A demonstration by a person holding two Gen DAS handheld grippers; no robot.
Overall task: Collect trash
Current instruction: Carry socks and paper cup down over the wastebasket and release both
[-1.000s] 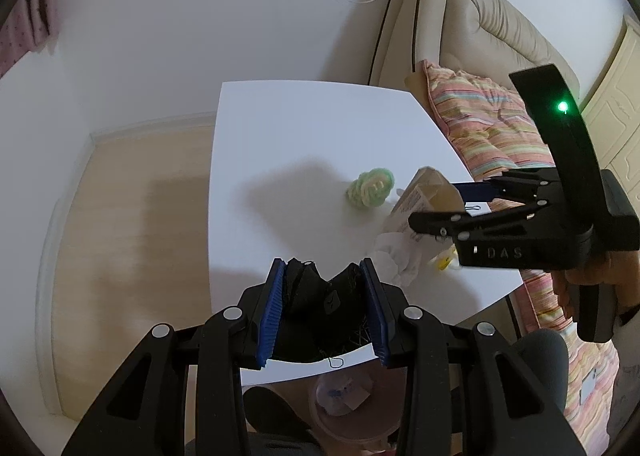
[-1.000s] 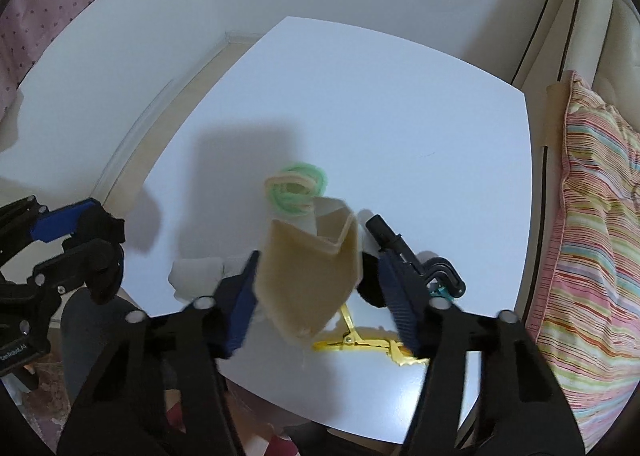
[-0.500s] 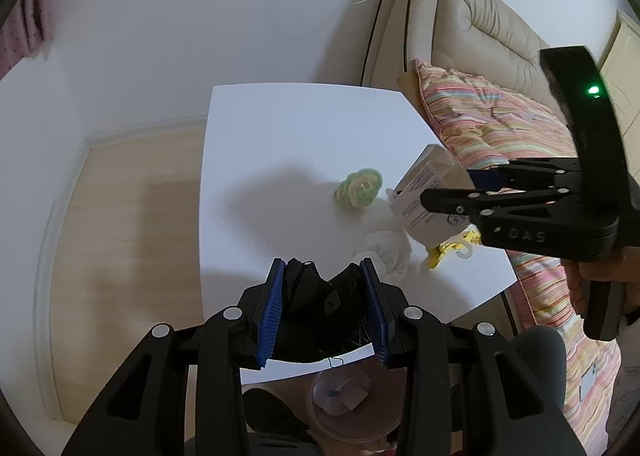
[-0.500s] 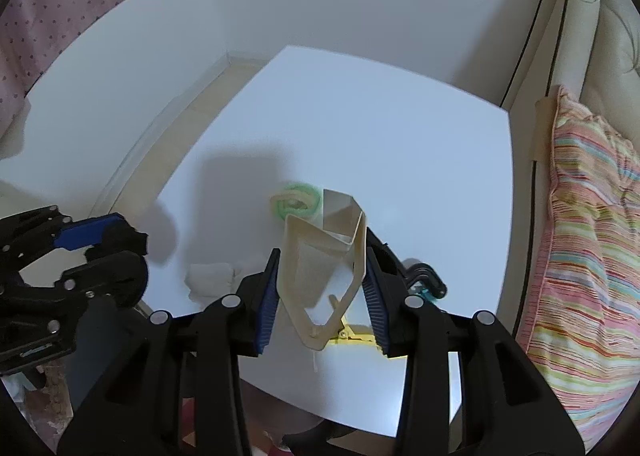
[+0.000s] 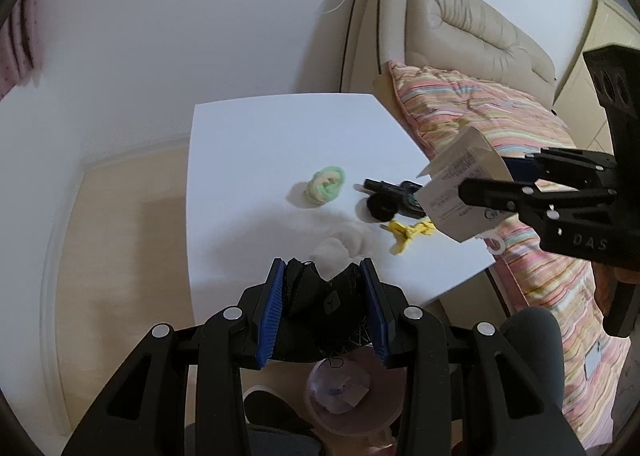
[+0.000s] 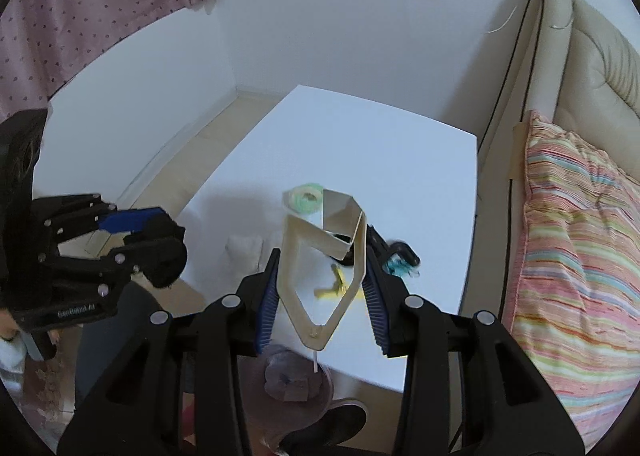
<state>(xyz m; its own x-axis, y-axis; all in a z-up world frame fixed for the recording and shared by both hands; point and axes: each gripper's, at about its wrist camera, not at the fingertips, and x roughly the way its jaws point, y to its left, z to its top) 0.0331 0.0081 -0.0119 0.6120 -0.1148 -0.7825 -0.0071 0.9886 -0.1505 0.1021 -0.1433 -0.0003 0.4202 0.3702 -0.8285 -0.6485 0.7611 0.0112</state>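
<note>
Left wrist: one carton (image 5: 460,191), one tissue (image 5: 340,246).

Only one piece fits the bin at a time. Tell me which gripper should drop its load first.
Right, probably. The right gripper holds the squashed carton off the table, with the pink bin showing just below it. The left gripper grips black fabric, also above the bin.

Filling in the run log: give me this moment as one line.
left gripper: shut on black cloth | right gripper: shut on empty carton, lifted | bin below | tissue, clip on table
</note>
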